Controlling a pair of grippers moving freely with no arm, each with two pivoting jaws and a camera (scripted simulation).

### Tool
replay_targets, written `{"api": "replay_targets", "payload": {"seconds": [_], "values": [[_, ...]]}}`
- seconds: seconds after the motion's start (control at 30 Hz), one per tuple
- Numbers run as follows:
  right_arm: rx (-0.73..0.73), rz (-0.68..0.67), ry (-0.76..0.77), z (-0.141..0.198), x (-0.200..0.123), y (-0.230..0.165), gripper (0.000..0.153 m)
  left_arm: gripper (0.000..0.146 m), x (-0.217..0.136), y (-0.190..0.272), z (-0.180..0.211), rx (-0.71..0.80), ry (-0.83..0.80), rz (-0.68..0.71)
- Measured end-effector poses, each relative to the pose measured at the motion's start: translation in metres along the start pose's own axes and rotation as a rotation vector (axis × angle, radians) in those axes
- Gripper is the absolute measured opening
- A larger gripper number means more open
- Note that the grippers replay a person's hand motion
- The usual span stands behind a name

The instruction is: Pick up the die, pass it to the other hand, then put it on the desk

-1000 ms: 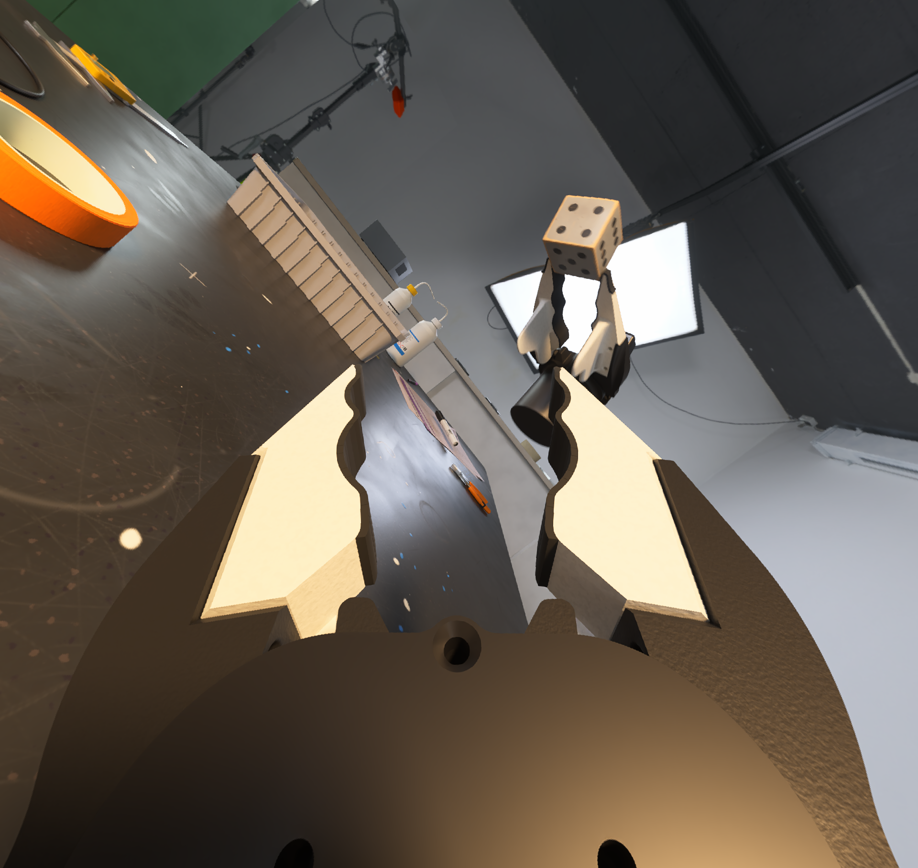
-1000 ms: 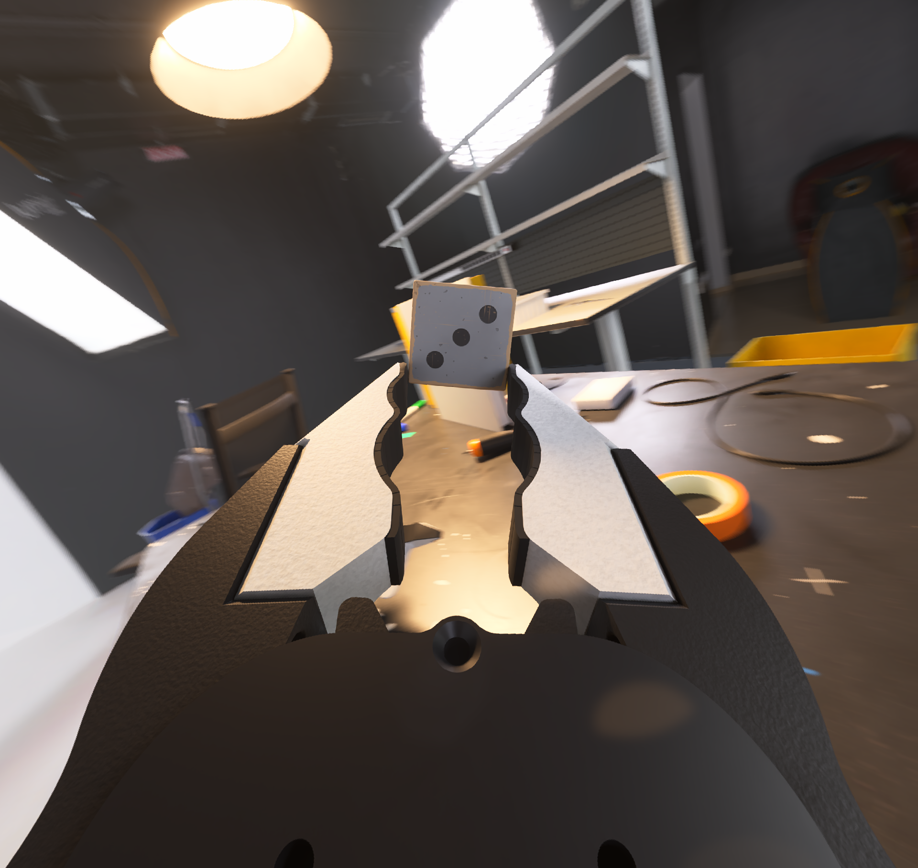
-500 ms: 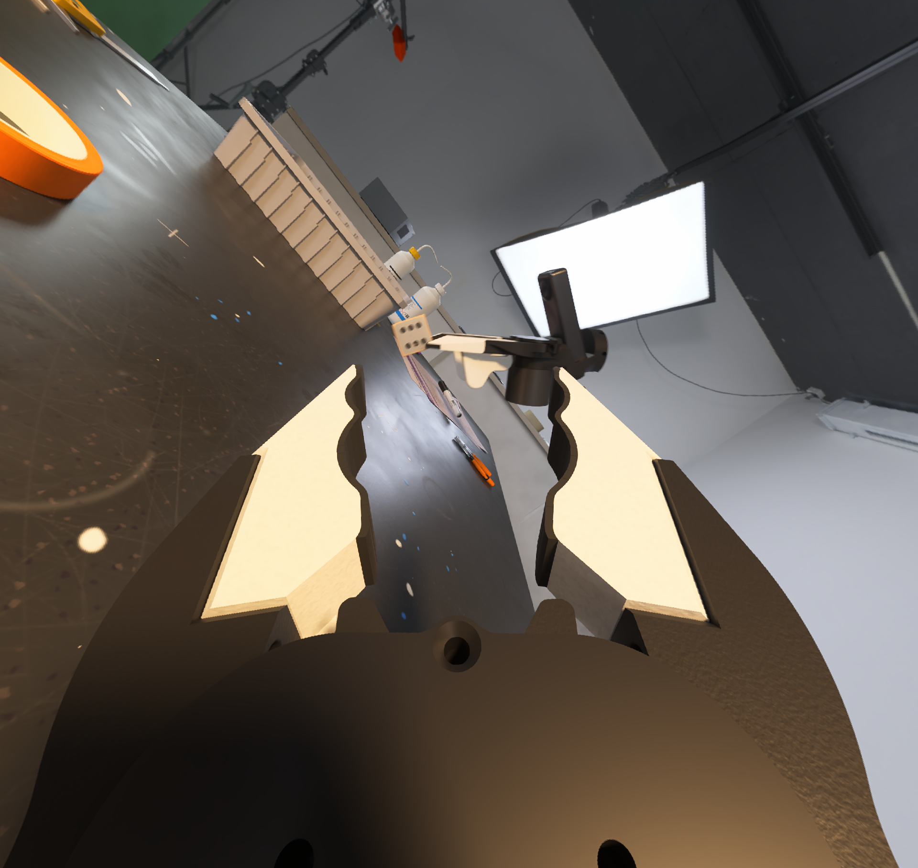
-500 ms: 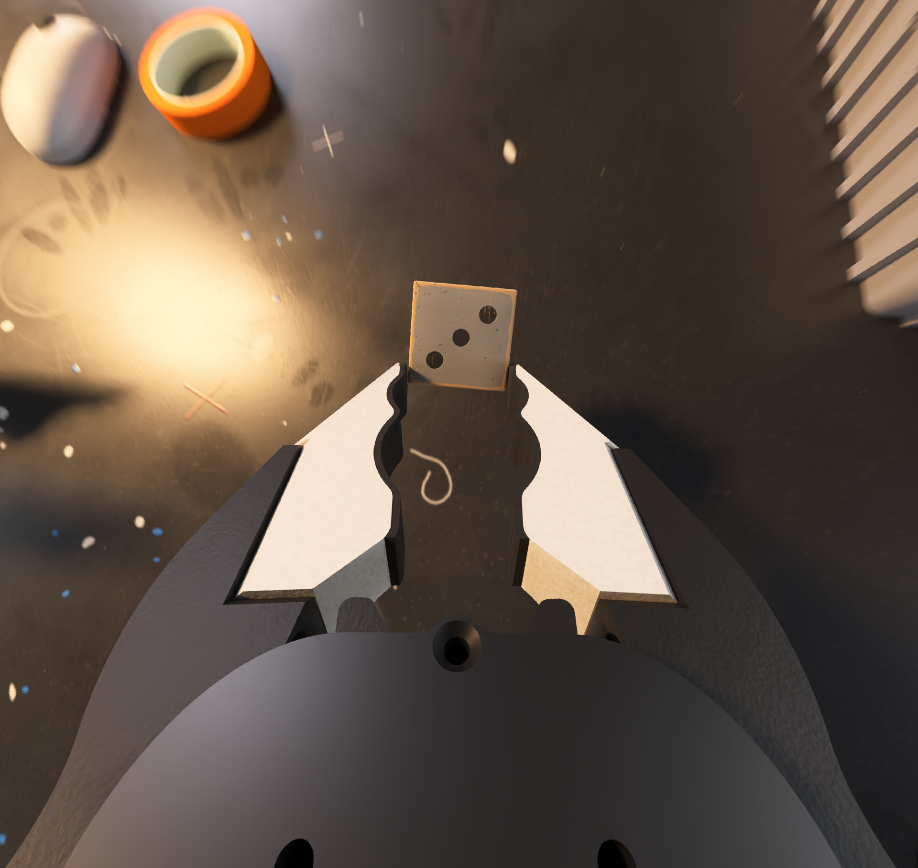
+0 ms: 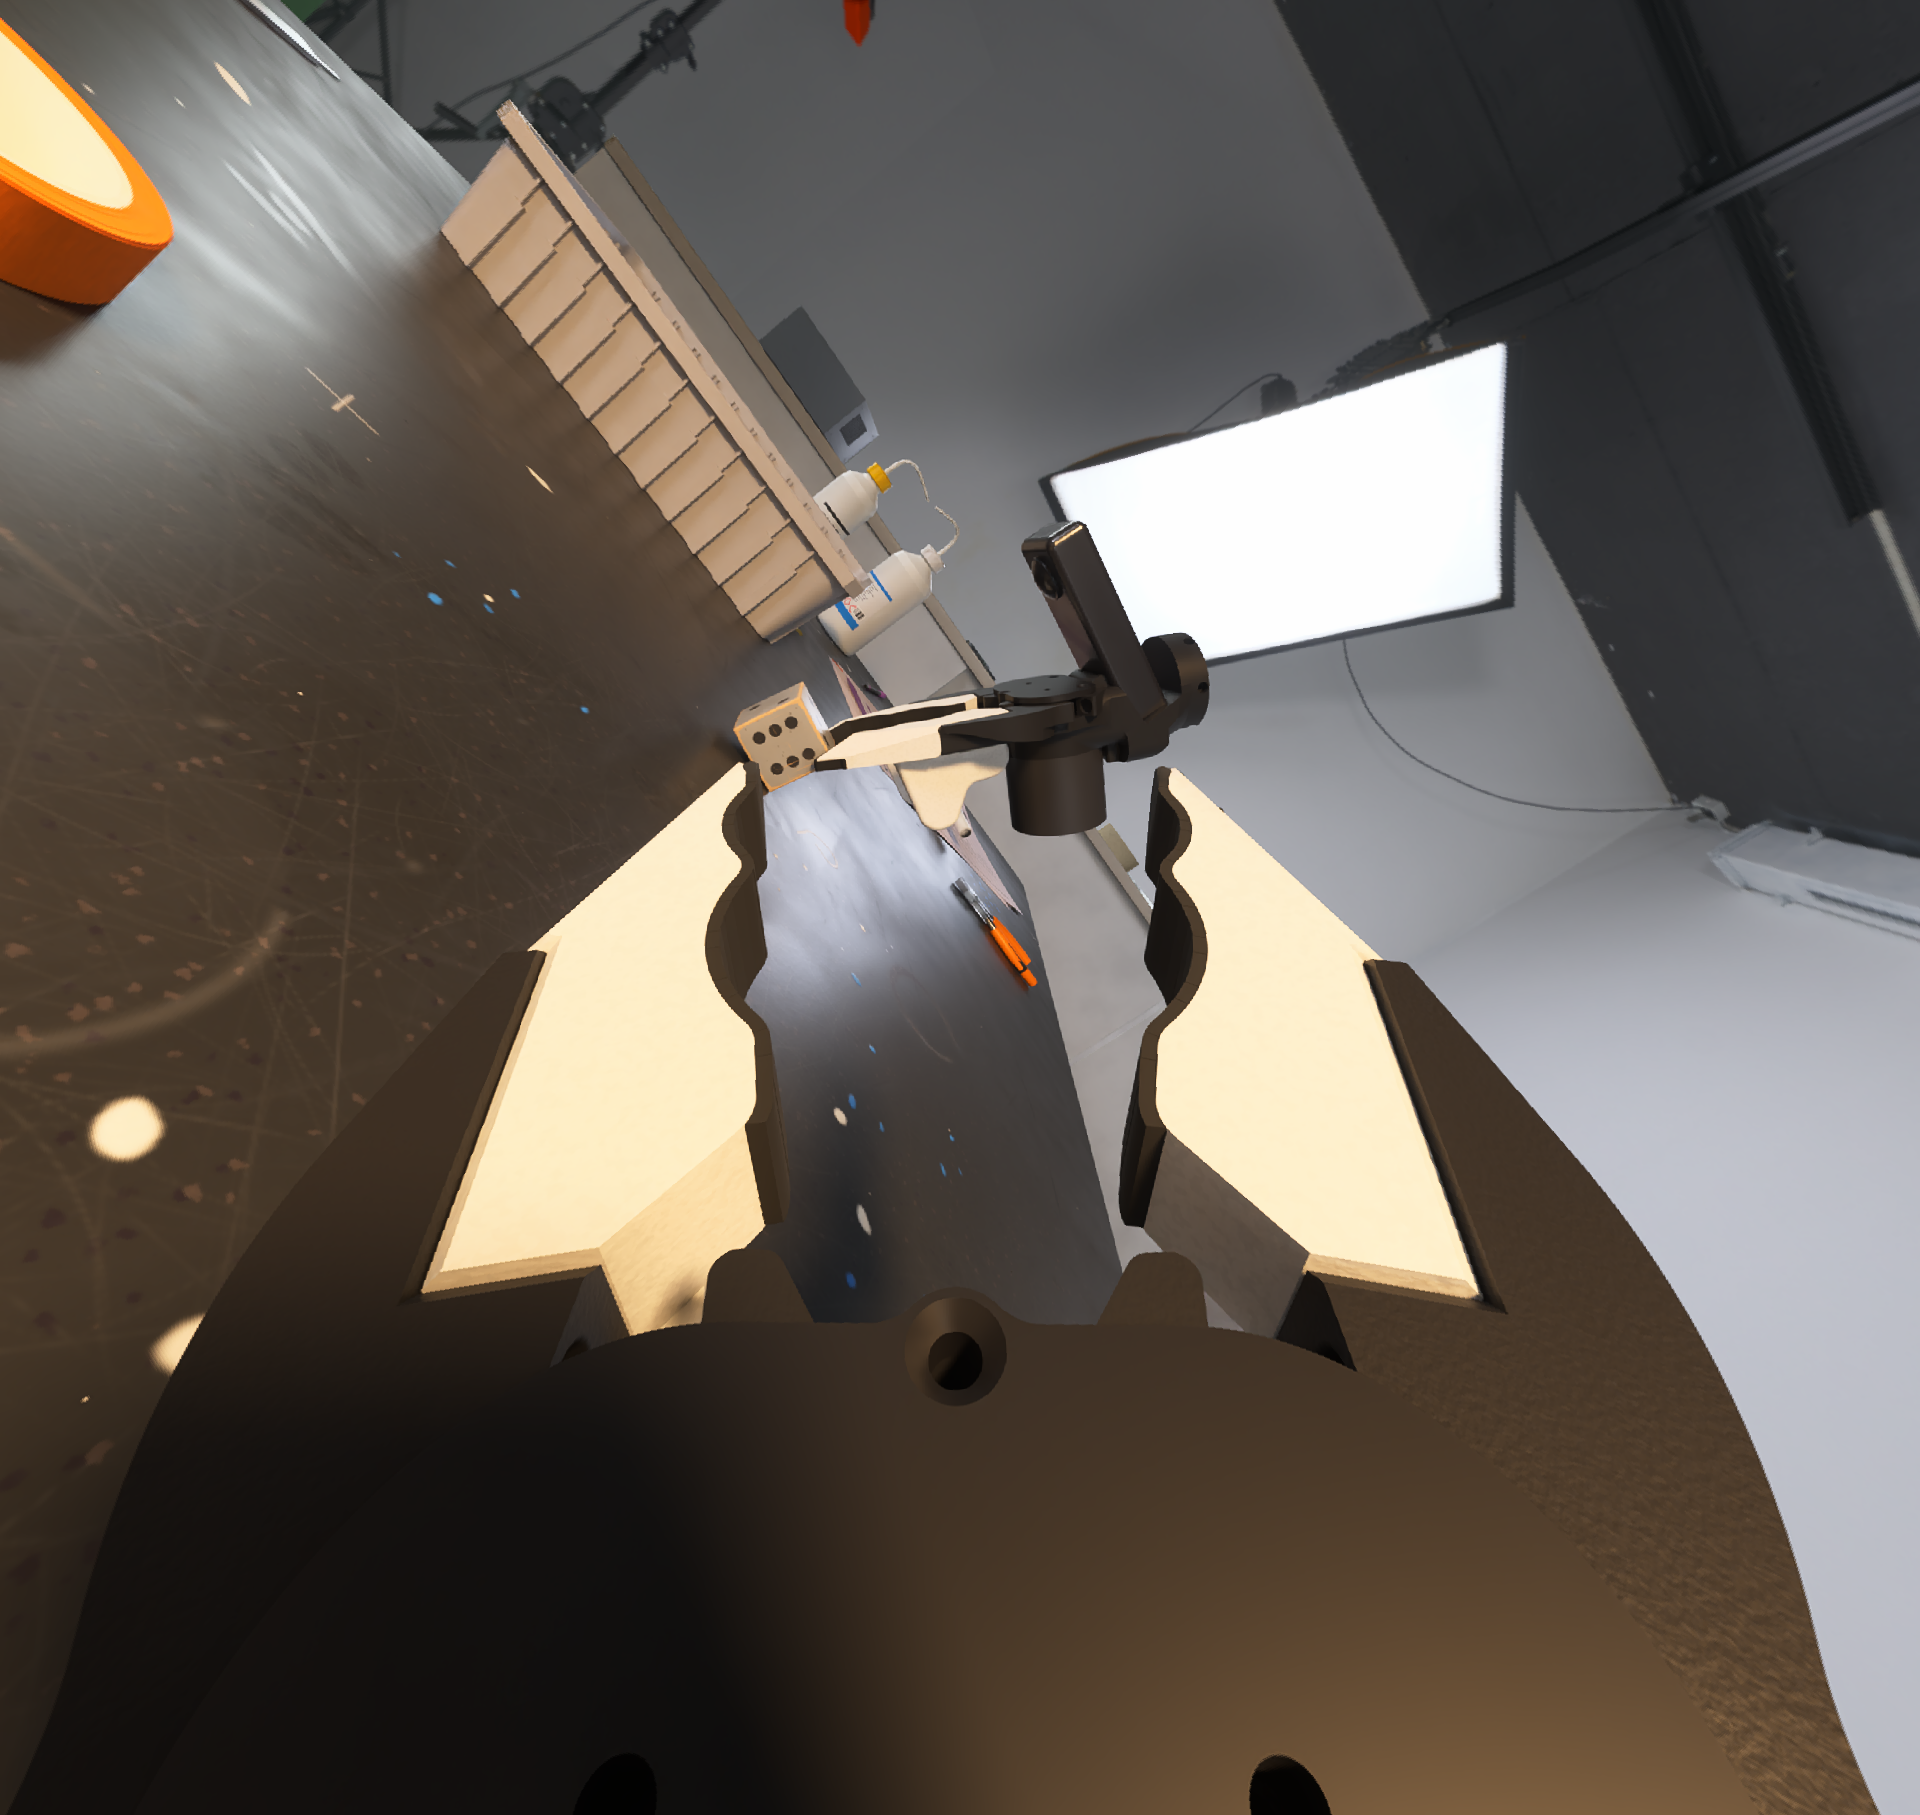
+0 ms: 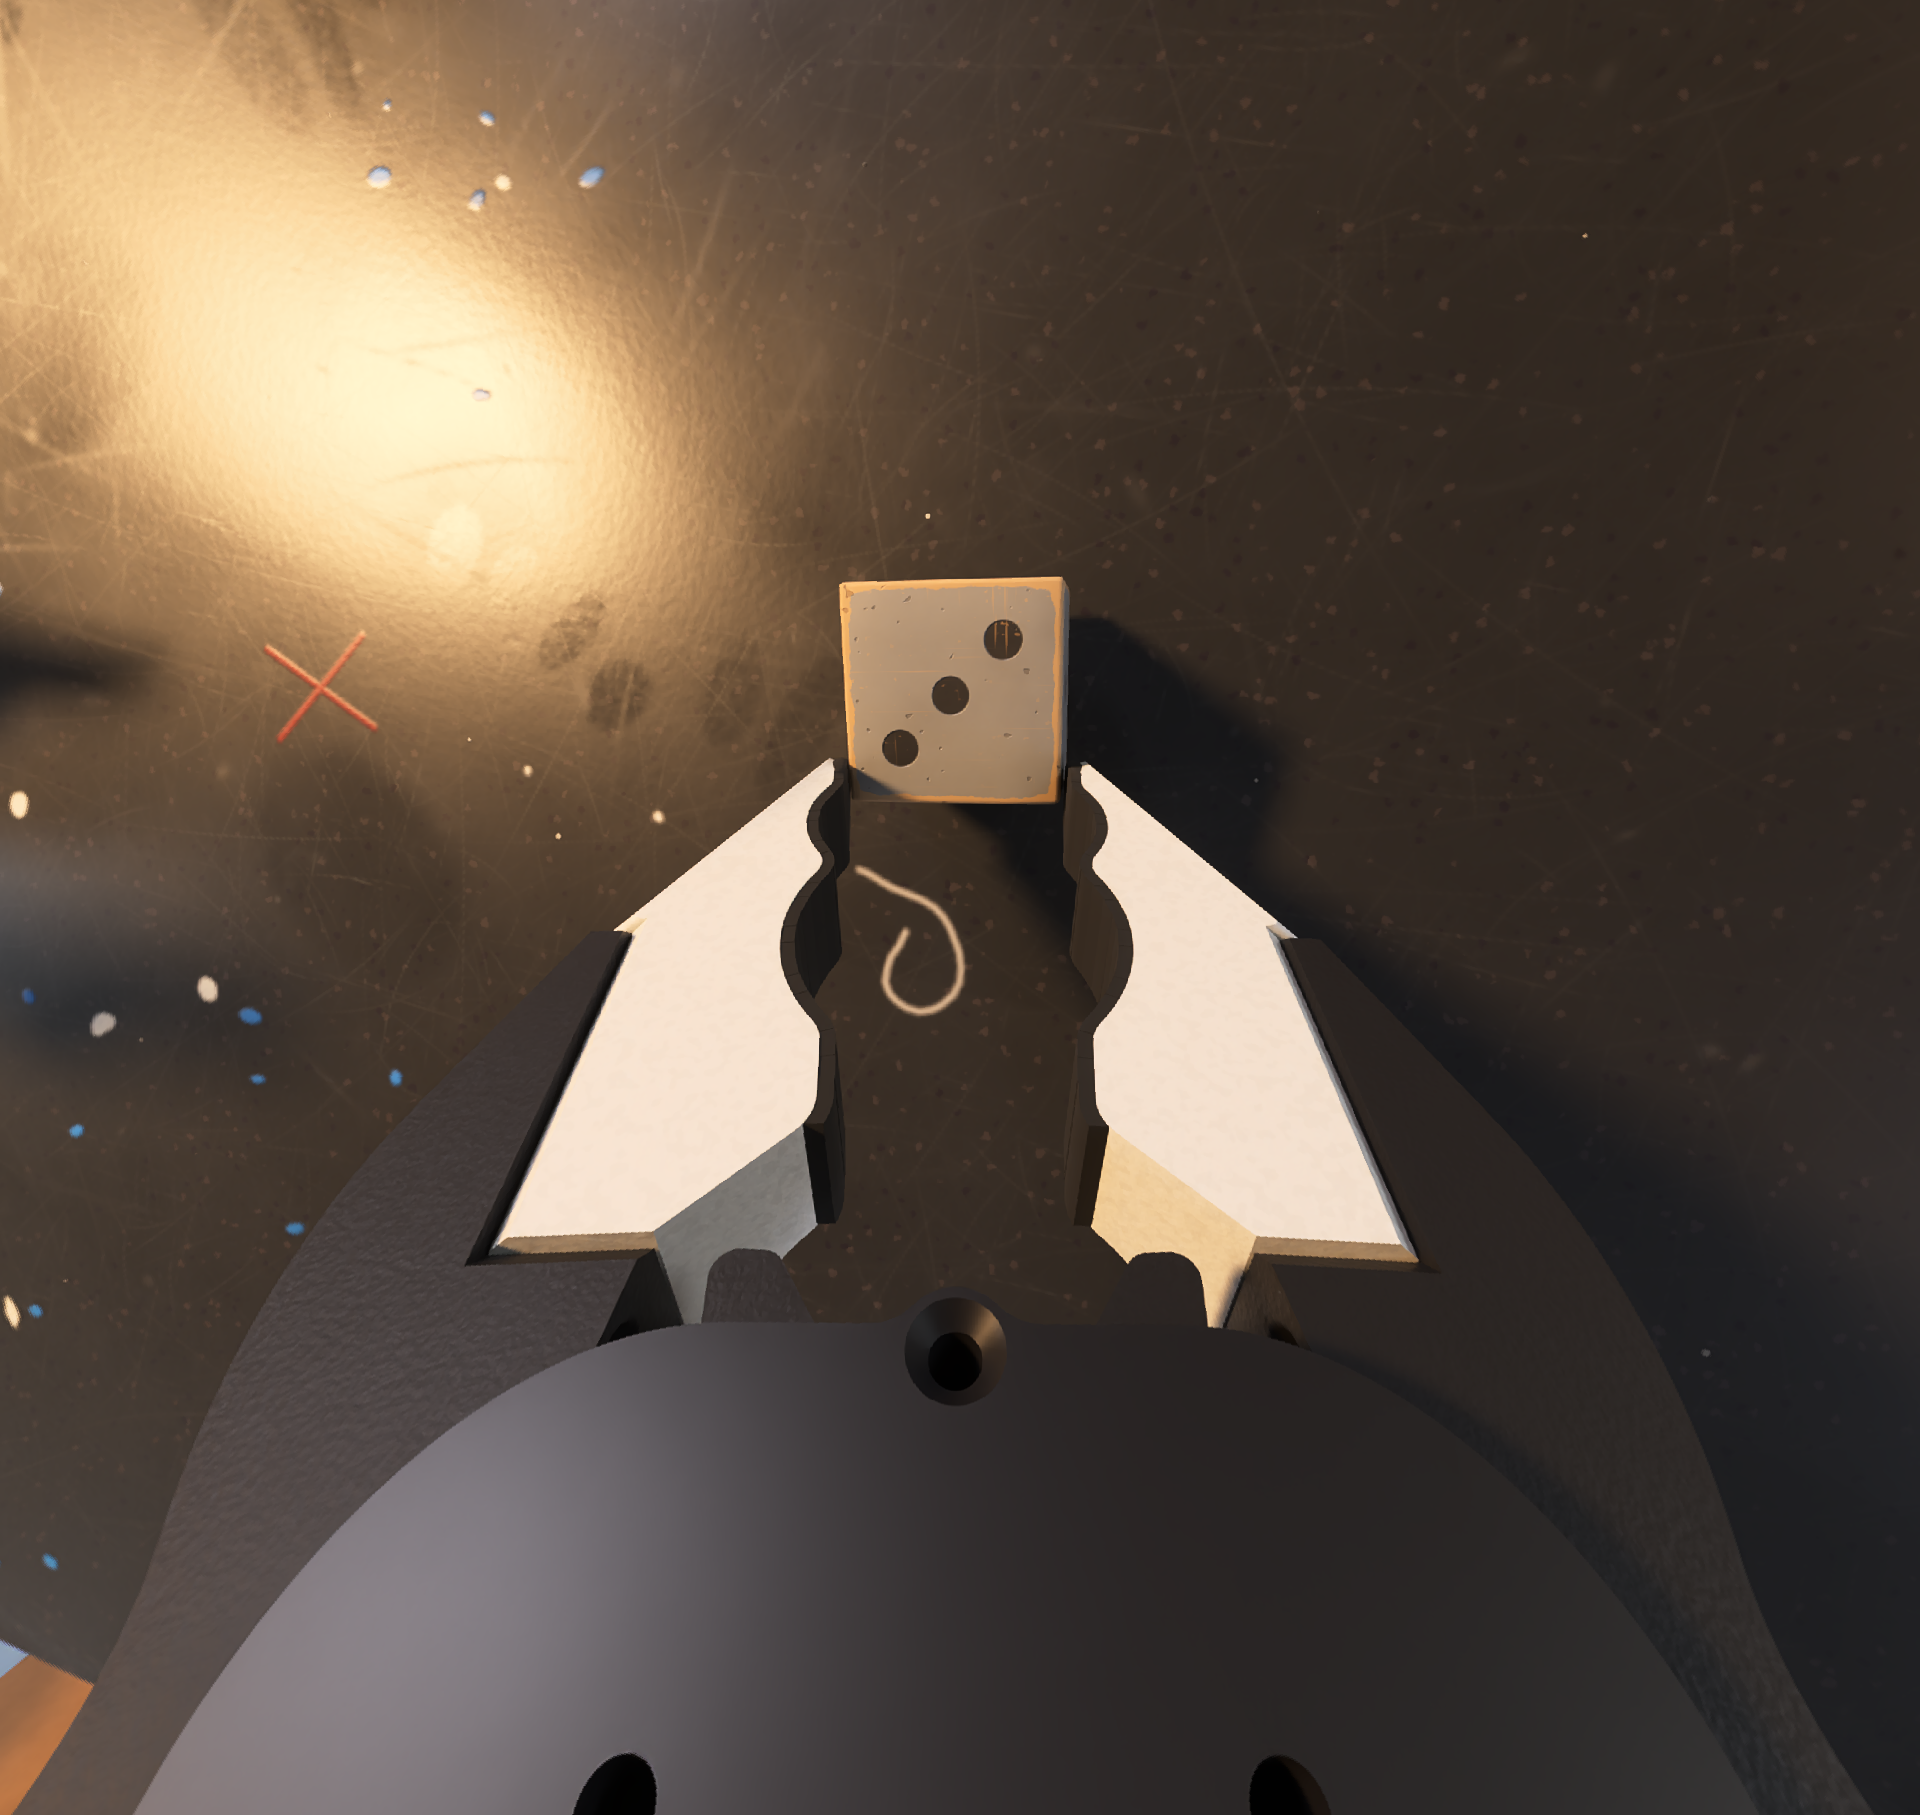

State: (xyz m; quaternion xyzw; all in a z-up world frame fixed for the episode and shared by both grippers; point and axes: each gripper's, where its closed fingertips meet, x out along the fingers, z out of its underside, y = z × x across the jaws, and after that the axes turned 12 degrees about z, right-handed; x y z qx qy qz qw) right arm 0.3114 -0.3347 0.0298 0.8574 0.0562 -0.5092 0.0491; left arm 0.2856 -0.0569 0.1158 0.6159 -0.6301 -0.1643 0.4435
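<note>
the tan wooden die with black pips point(image 6: 952, 690) sat pinched in the right gripper point(image 6: 956, 778) jaws just above the dark scratched table point(image 6: 1455, 311), so lower gently before releasing; the left gripper point(image 5: 951, 789) gaped empty.

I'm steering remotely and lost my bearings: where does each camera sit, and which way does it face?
Left wrist view: on the open left gripper, low, looking along the dark scratched desk; its cream fingers frame the far right gripper.
Right wrist view: on the right gripper, facing down at the desk, fingers clamping the tan black-dotted wooden die.
Shared: die, desk, right gripper.

Bare desk point(image 6: 1455, 311) around die point(image 6: 951, 690); drawer rack point(image 5: 644, 383), bottles point(image 5: 883, 602) beyond.
</note>
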Motion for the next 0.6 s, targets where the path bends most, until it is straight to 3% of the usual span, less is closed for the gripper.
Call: {"api": "replay_targets", "payload": {"seconds": [0.03, 0.13, 0.23, 0.3, 0.43, 0.53, 0.6], "values": [[0.004, -0.005, 0.003, 0.000, 0.000, 0.001, 0.041, 0.074, -0.001, 0.000, -0.001, 0.001, 0.002, -0.003], [0.004, 0.016, 0.038, -0.005, -0.011, 0.011, 0.073, 0.074, -0.003, 0.000, -0.003, 0.007, 0.011, -0.009], [0.020, 0.049, 0.168, -0.027, -0.040, 0.021, 0.076, 0.074, -0.004, 0.002, -0.006, 0.011, 0.021, -0.007], [0.047, -0.008, 0.321, -0.048, -0.070, 0.012, 0.075, 0.074, -0.004, 0.003, -0.008, 0.010, 0.027, -0.005], [0.030, -0.377, 0.576, -0.076, -0.133, -0.052, 0.065, 0.073, -0.003, 0.012, -0.018, -0.036, 0.049, 0.027], [-0.015, -0.640, 0.638, -0.076, -0.159, -0.112, 0.062, 0.072, -0.005, 0.027, -0.038, 0.015, 0.070, 0.038], [-0.070, -0.745, 0.639, -0.068, -0.163, -0.149, 0.063, 0.072, -0.011, 0.038, -0.056, 0.087, 0.086, 0.017]]}}
